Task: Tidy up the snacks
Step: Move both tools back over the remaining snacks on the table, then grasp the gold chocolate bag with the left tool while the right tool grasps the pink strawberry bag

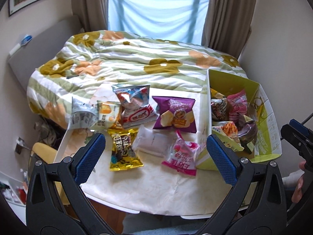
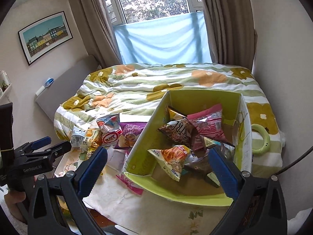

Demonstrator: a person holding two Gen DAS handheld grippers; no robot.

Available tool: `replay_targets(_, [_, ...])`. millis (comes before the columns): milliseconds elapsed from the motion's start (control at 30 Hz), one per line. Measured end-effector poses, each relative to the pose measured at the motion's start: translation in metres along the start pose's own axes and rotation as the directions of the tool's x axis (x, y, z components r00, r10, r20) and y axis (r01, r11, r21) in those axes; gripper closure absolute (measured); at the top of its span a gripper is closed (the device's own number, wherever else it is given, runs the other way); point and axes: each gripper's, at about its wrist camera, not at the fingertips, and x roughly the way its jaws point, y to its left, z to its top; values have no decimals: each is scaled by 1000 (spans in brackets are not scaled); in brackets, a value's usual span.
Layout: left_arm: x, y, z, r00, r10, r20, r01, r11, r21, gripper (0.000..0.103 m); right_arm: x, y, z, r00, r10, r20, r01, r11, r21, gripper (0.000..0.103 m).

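Left tool (image 1: 155, 158) hovers over the white patterned table (image 1: 156, 192), blue pads wide apart, nothing between them. Right tool (image 2: 156, 169) hangs over the lime-green cardboard box (image 2: 144, 137), pads also spread, empty.

Writing: "GenRobot.AI" reads in white on the black body of the left tool, seen only from the right wrist view. Packet print is mostly Chinese characters, too small or warped to read. The brown packet (image 2: 176, 132) in the box carries big white letters, partly folded, not legible. The box's outer side shows green printed text, unreadable.

Loose on the table, left wrist view: gold foil packet (image 1: 124, 149) with black lettering, pale white pouch (image 1: 153, 144), pink packet (image 1: 183, 156) just beside the box corner, purple chip bag (image 1: 175, 113), red-and-white packet (image 1: 135, 105), cream-orange packet (image 1: 106, 115), grey-white packet (image 1: 82, 113) at the table edge.

Inside the box, right wrist view: brown packet, pink striped packet (image 2: 210, 124), orange-and-white packet (image 2: 173, 159), dark packets near the right pad.

Right wrist view alone shows a light-green ring (image 2: 261, 139) on the floral duvet (image 2: 156, 78) beside the box, and the window's trees. Left wrist view alone shows the full loose spread.
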Motion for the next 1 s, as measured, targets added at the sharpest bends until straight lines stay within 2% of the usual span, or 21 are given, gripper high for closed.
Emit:
replay_targets(267, [32,55,-9,995,-26,-93,26,1000,-1,1,23,45,-18,1000,-23,-16,24,999,49,0])
replay_targets(533, [81,96,-9,973,-112,-204,120,992,27,1,57,88,-41,992,-117,-52,124,980,158,0])
replay_targets(700, [122,115,-10,968,-142,-208,147,989,4,1,83,109,-62,978,-191,-82,205,954,219,0])
replay_targets(867, [172,114,-20,944,-178,-277,195,980,36,1,116,119,-88,956,-273,-108,293,911,291,0])
replay_targets(1000, [202,110,-27,927,-195,-321,226,972,61,9,138,124,-105,932,-343,-121,363,881,304,0])
